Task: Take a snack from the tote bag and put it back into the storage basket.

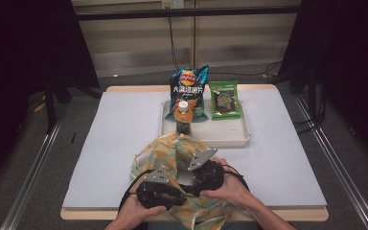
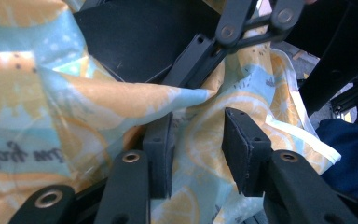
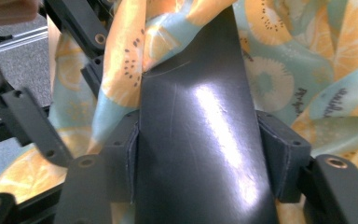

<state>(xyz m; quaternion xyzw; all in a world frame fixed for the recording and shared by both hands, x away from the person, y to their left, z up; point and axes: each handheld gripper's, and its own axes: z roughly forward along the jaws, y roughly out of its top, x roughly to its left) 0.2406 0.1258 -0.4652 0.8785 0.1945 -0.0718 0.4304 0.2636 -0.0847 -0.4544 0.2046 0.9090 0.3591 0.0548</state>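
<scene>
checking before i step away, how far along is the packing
Done: nothing visibly packed yet. In hand: the right tool grips a glossy black flat item at the yellow-and-blue lemon-print cloth bag; the left tool straddles its fabric. Left: blue crisp bag, green snack packet and white-capped bottle on the white tray.

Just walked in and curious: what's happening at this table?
A person holds a gripper in each hand over a lemon-print fabric bag at the table's near edge. The right gripper has a glossy black, flat object between its fingers; the left gripper has bag fabric between its fingers. A bottle and two snack packets wait on a tray.
</scene>
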